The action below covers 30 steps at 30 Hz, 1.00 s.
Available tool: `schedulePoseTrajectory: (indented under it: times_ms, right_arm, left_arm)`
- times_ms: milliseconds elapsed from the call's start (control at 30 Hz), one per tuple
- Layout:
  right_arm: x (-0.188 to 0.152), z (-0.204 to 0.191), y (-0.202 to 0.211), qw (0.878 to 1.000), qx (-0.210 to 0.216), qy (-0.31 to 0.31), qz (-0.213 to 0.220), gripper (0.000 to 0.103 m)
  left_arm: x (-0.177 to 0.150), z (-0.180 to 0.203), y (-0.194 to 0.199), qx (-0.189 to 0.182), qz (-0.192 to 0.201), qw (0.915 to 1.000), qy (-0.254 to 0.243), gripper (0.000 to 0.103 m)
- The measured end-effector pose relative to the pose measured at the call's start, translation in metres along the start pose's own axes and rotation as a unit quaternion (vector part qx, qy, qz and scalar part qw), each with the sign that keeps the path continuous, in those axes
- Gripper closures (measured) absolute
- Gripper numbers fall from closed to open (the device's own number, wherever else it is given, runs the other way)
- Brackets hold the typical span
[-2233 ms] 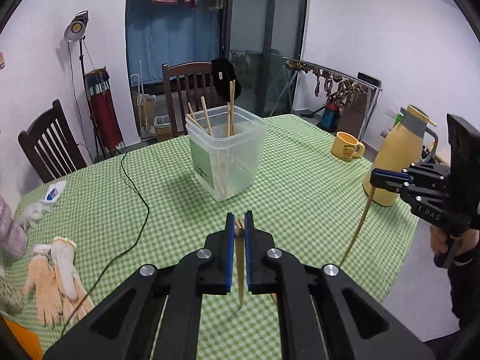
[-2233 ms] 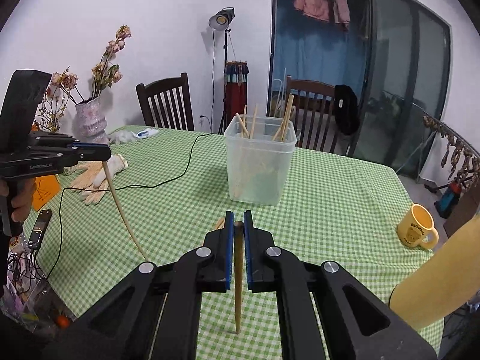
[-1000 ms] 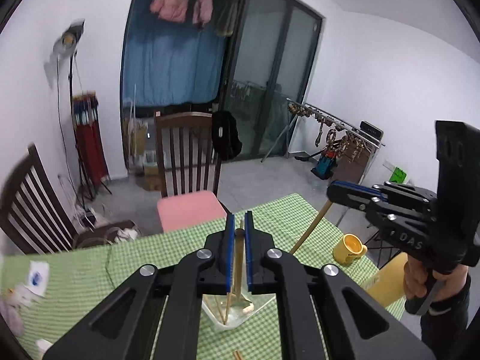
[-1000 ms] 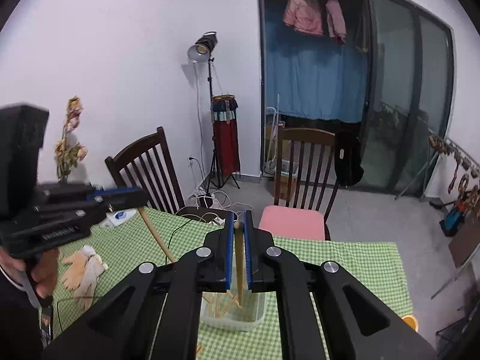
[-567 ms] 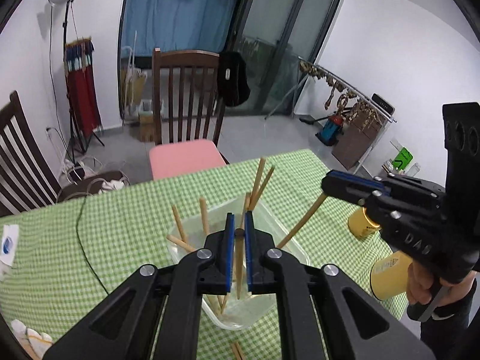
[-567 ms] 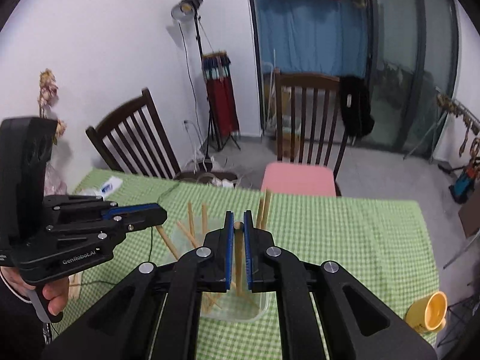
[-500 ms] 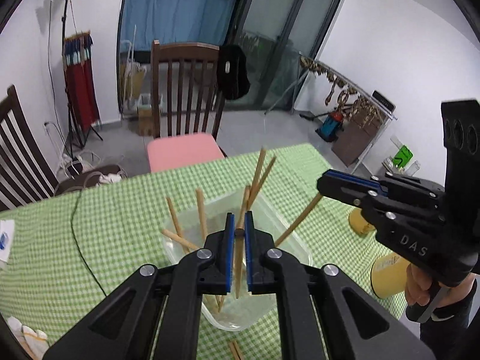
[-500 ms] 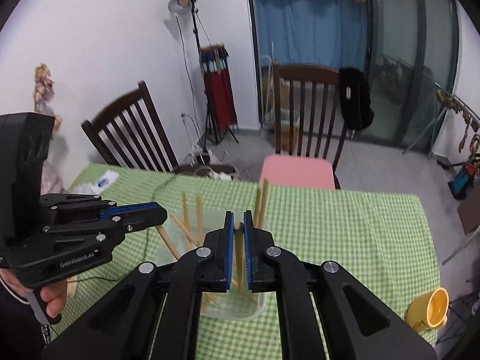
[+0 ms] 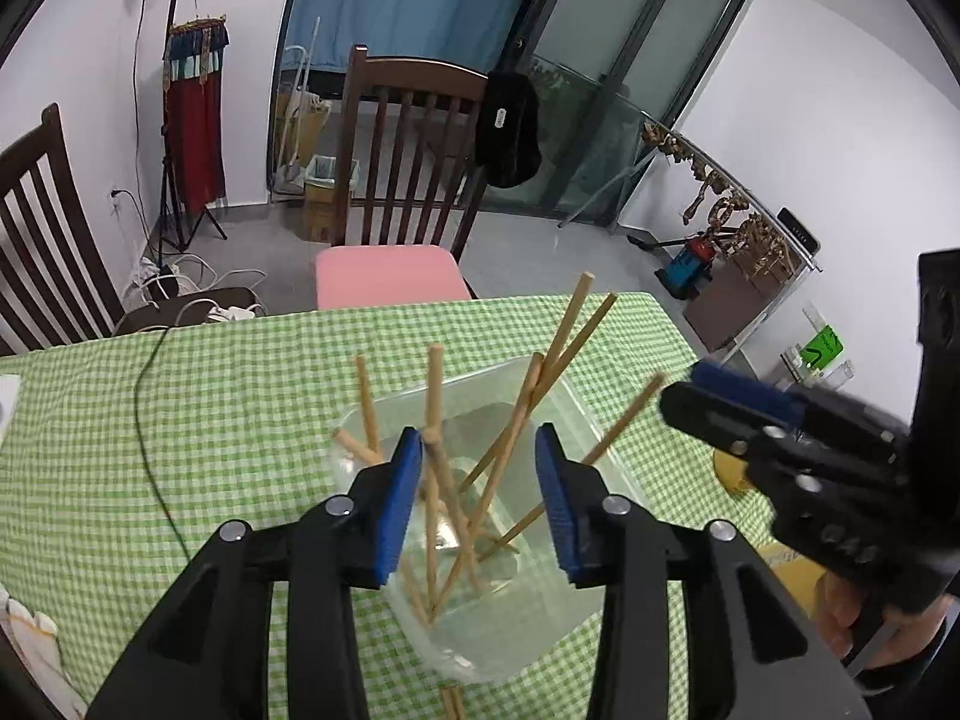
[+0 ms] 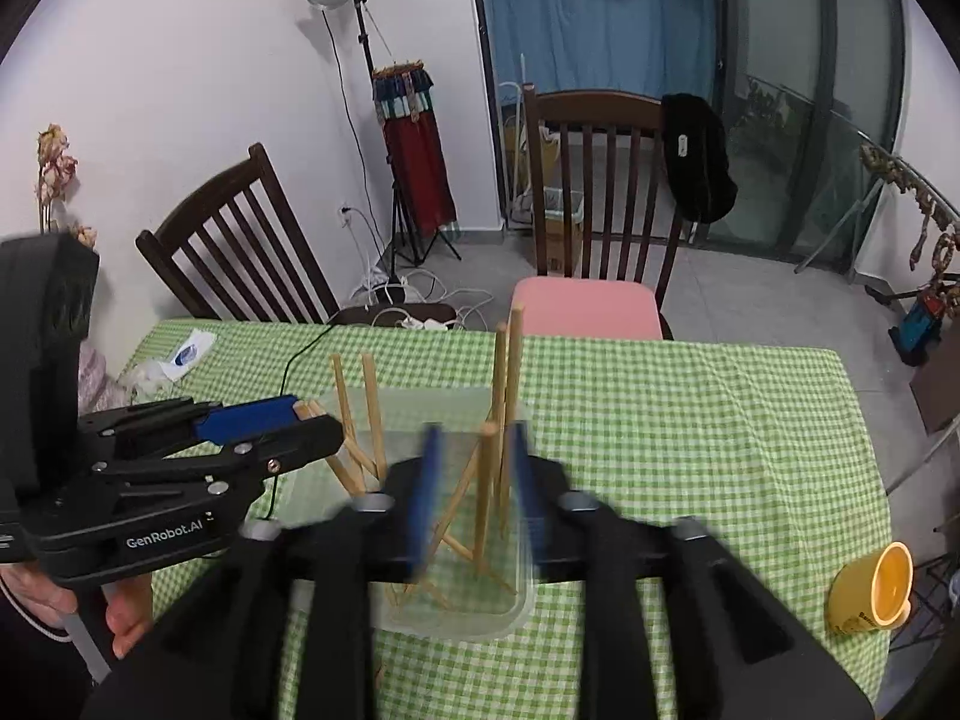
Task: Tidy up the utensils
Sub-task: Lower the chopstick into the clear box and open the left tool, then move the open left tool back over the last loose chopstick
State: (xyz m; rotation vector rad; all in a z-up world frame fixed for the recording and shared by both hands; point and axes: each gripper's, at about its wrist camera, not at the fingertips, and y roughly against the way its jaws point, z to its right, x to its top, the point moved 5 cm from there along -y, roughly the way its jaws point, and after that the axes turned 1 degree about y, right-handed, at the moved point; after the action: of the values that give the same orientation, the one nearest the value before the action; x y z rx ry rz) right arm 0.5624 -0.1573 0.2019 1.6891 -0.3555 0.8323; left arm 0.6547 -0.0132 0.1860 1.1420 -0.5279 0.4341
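Both grippers hang over a clear plastic tub [image 9: 528, 618] that stands on a table with a green checked cloth [image 9: 210, 420].

Left gripper [image 9: 479, 504]: in the left wrist view it fills the lower centre of the frame. Its jaws have just been opening and now stand apart, released. A chopstick [image 9: 441, 480] leans against the inner face of the left blue pad [image 9: 393, 510] (touching it on one side only); the right pad is clear of it. The lower end of that stick reaches down into the tub.

Right gripper [image 10: 474, 498]: in the right wrist view it sits at lower centre and is blurred. Its jaws have likewise just been opening and stand apart, released. A chopstick [image 10: 485, 492] stands between the pads, its tip down in the tub; whether it touches either pad cannot be told through the blur.

The tub holds a loose bundle of further chopsticks [image 9: 564, 354], all tilted, leaning on the walls and crossing one another near the bottom.

At the right edge of the left wrist view a hand [image 9: 864, 624] grips the handle of the right gripper. At the lower right of the right wrist view a yellow mug [image 10: 870, 591] stands on the cloth, well apart from the tub. A black cable [image 9: 144, 408] runs across the cloth at the left of the left wrist view.
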Motion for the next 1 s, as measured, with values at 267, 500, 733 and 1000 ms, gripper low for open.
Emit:
schedulePoseTrajectory:
  times_ms: [267, 500, 733, 1000]
  right_arm:
    - [-0.003, 0.008, 0.046, 1.000, -0.023, 0.003, 0.020, 0.061]
    - [-0.019, 0.003, 0.076, 0.999, -0.039, 0.017, 0.018, 0.055]
    - [-0.047, -0.003, 0.103, 0.998, -0.055, 0.038, 0.021, 0.038]
    - [-0.083, -0.008, 0.130, 0.992, -0.085, 0.057, 0.070, 0.018]
  left_arm:
    - [-0.004, -0.013, 0.056, 0.040, 0.034, 0.9986, 0.004, 0.051]
    - [-0.026, -0.009, 0.104, 0.052, 0.044, 0.9976, -0.006, 0.038]
    - [-0.058, -0.013, 0.151, 0.088, 0.067, 0.9939, 0.004, 0.019]
    - [-0.109, -0.003, 0.194, 0.173, 0.145, 0.9732, -0.044, 0.008]
